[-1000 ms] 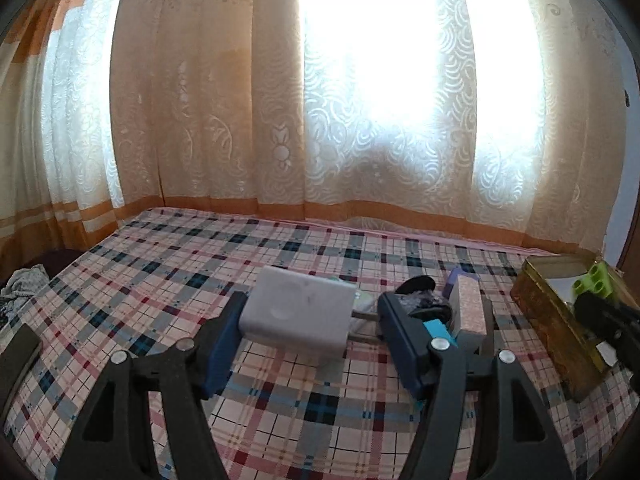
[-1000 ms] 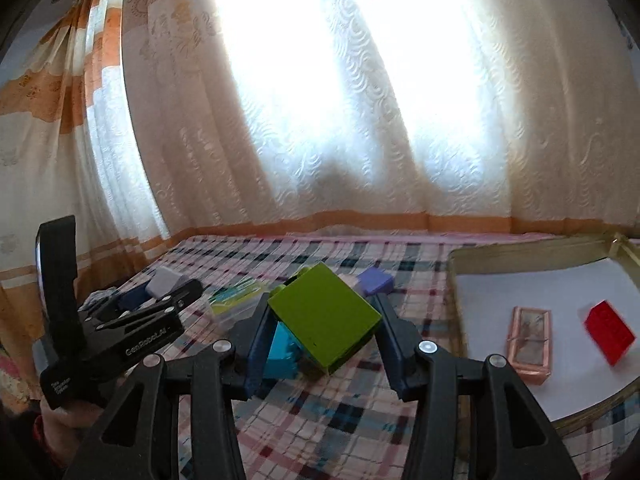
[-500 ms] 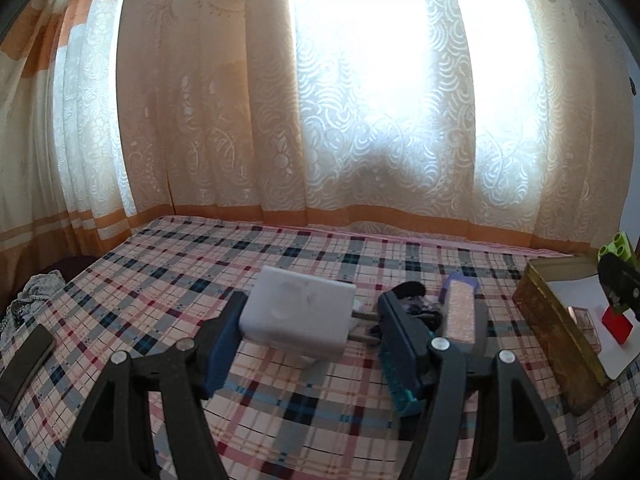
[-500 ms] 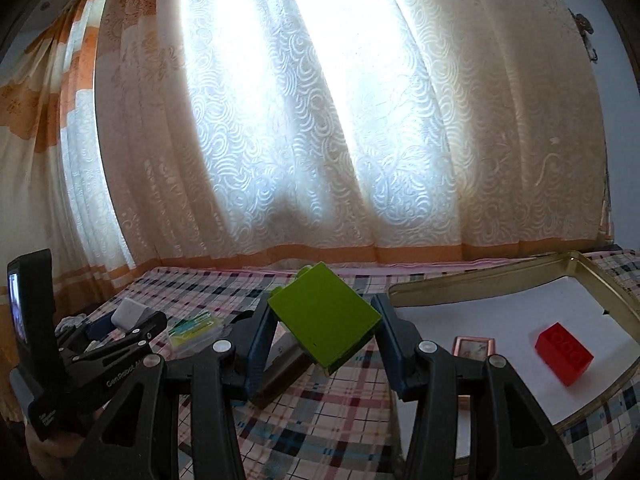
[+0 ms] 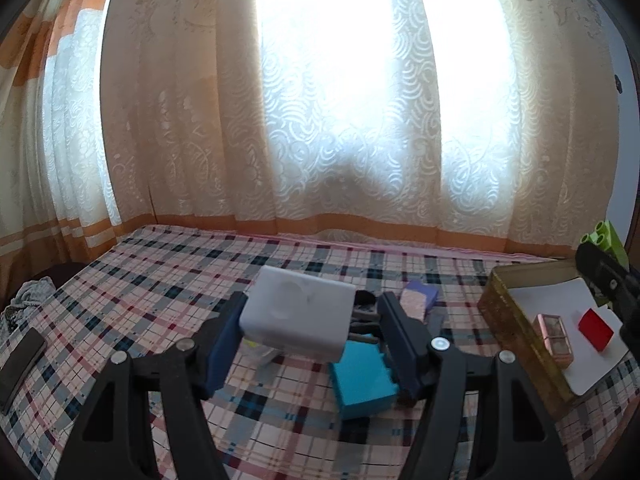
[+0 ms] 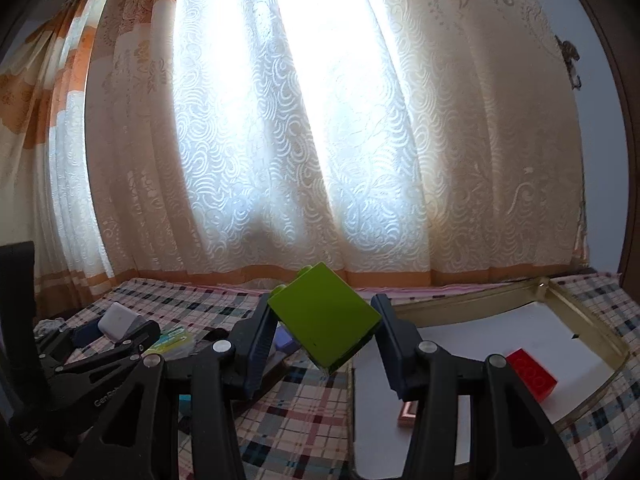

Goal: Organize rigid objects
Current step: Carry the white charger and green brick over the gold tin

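Observation:
My left gripper (image 5: 310, 330) is shut on a white power adapter (image 5: 298, 322) and holds it above the plaid cloth; it also shows in the right wrist view (image 6: 120, 322). My right gripper (image 6: 324, 336) is shut on a green toy brick (image 6: 324, 326), held tilted at the left edge of the gold tray (image 6: 584, 320). In the tray lie a red brick (image 6: 532, 374) and a pink case (image 5: 554, 334). The green brick also shows in the left wrist view (image 5: 604, 240).
On the plaid cloth (image 5: 160, 280) lie a cyan brick (image 5: 362, 380), a purple block (image 5: 420, 298), dark items behind the adapter and a clear box (image 6: 172, 342). A dark phone (image 5: 18, 360) lies at the left. Curtains hang behind.
Both grippers have risen and moved right towards the tray with their loads. The green brick now hangs over the tray's left edge; the cyan brick has come into view under the left gripper.

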{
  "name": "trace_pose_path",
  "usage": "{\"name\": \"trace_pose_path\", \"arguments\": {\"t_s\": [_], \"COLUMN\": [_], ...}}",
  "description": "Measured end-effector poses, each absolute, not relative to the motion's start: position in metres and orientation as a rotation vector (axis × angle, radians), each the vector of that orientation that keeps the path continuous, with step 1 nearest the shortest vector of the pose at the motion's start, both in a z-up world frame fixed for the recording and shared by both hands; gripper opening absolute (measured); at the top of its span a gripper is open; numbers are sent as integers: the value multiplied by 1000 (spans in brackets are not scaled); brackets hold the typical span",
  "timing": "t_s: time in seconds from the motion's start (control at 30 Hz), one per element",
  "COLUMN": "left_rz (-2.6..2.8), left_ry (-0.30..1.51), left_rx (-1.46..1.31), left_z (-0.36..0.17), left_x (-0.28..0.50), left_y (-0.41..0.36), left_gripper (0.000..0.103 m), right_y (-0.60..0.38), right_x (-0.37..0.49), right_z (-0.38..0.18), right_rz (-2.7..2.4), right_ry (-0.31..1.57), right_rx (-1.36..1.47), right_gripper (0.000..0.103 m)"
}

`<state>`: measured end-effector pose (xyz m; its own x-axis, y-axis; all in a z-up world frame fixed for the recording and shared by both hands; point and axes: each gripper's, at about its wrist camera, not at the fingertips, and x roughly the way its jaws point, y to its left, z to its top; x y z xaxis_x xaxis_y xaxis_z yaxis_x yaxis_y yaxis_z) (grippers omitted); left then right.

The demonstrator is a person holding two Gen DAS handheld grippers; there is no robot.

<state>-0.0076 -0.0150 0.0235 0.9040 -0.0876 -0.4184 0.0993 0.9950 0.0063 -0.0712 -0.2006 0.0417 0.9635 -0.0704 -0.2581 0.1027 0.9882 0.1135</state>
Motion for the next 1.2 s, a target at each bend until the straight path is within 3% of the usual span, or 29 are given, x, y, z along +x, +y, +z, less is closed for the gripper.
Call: {"name": "trace_pose_path", "arguments": {"t_s": [1.2], "left_rz": [-280], "left_ry": [424], "left_rx": [54], "left_z": [36], "left_x": [-22], "left_y": [-137], "left_gripper": [66], "right_y": [-324], "right_x": [-96], "right_z": [44], "right_rz": [-354], "right_ry": [237], "right_rx": [184], "right_gripper": [51]}}
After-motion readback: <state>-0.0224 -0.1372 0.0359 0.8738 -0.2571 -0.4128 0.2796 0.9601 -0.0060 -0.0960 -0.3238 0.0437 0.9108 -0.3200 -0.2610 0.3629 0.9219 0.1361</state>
